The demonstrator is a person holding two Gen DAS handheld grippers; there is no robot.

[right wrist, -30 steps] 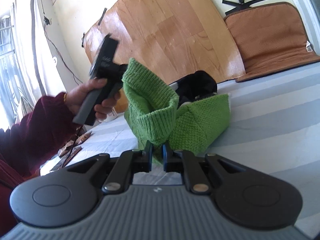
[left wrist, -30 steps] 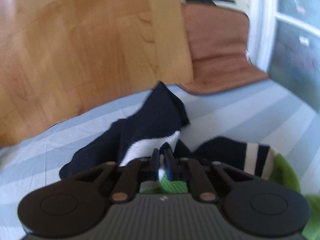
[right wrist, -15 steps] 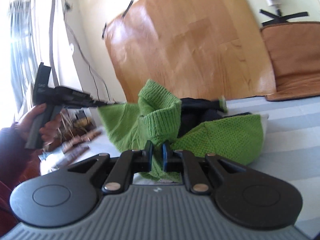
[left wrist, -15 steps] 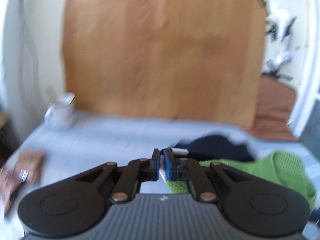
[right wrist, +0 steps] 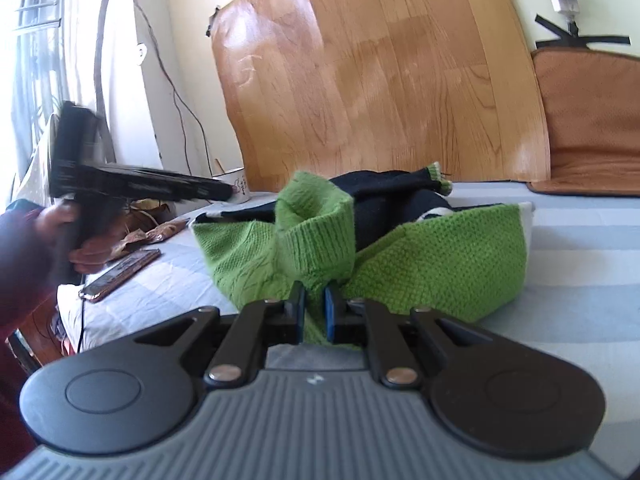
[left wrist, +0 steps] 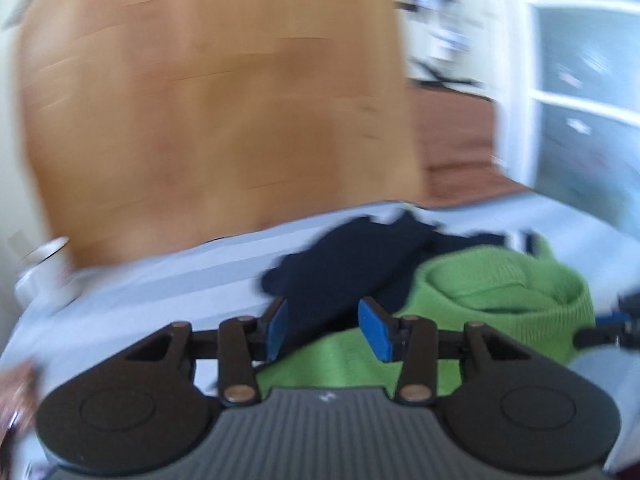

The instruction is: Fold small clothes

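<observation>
Green knit (right wrist: 440,256) in right claw (right wrist: 313,312) (pinched)

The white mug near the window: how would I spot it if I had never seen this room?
Start at the big wooden board leaning on the wall behind the striped bed. Follow its bottom left corner down to the bed's far edge, where the white mug stands. It is the only hard, pale thing there, beside the soft green knit and dark clothes.
</observation>
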